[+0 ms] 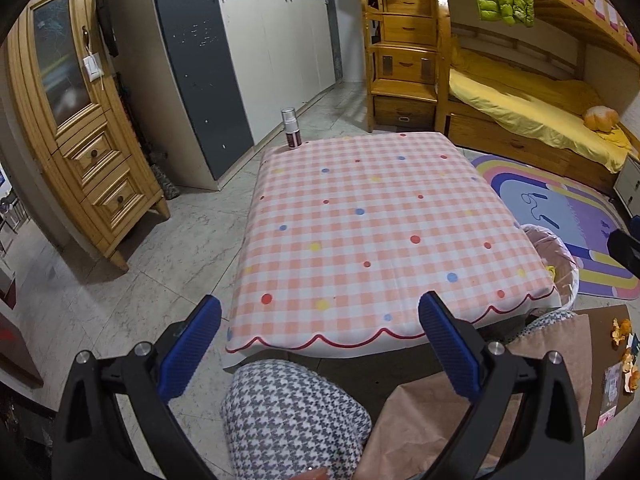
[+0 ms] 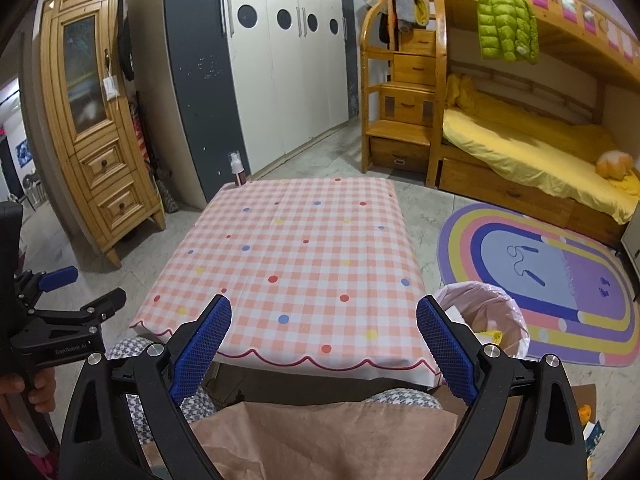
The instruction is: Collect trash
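Both claws, left claw (image 1: 320, 320) and right claw (image 2: 324, 320), are spread wide and hold nothing, so reaching low for the peels (image 1: 622, 332) on the floor might bump the bin (image 2: 516, 320).

left wrist: near edge, faces table (image 1: 360, 220) | right wrist: same, right | shared: table, bin (image 2: 484, 320)

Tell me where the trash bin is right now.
The trash bin, lined with a pink bag, stands on the floor at the table's near right corner, between the tablecloth edge and the rainbow rug; the left wrist view shows it at far right.
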Available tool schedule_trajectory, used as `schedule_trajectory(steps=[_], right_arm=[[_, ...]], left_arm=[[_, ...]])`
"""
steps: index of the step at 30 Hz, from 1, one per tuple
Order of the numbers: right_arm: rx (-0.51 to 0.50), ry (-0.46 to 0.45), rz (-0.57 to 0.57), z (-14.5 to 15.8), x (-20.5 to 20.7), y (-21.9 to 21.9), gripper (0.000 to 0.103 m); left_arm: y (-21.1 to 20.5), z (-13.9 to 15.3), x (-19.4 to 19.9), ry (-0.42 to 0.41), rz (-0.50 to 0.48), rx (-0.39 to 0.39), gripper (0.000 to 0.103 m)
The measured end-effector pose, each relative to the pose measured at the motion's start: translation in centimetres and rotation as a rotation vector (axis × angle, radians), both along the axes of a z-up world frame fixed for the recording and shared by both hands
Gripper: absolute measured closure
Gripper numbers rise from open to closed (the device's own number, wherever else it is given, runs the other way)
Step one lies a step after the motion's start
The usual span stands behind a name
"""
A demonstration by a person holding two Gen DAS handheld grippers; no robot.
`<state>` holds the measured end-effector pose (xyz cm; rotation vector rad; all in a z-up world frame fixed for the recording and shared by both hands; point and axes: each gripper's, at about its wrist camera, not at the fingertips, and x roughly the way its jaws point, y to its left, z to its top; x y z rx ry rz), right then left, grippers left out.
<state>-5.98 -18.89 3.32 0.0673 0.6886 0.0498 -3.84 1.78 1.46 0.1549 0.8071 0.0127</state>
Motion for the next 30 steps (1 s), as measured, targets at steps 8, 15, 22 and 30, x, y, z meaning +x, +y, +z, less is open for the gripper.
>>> schedule_trajectory(steps=[8,15,22,30], right_arm=[[-0.011,0.016,0.002,-0.7,-0.1,0.7,0.01],[-0.013,0.019,-0.005,-0.8,0.2,0.7,0.01],[-0.011,0.02,-0.009,-0.9,0.3,0.6,0.01],[-0.001,0.019,-0.016,-1.2,0.2,0.1,0.01]], left_arm=[[1.1,-0.9,0.3,0.028,0.021,-0.012,0.007],[1.1,-1.0,0.4,0.029,0.024,-0.011,0.007],[1.1,-1.0,0.5,0.03,0.022,-0.011,0.007],[0.8,-0.8,0.5,0.03,0.017,-0.004,0.007]])
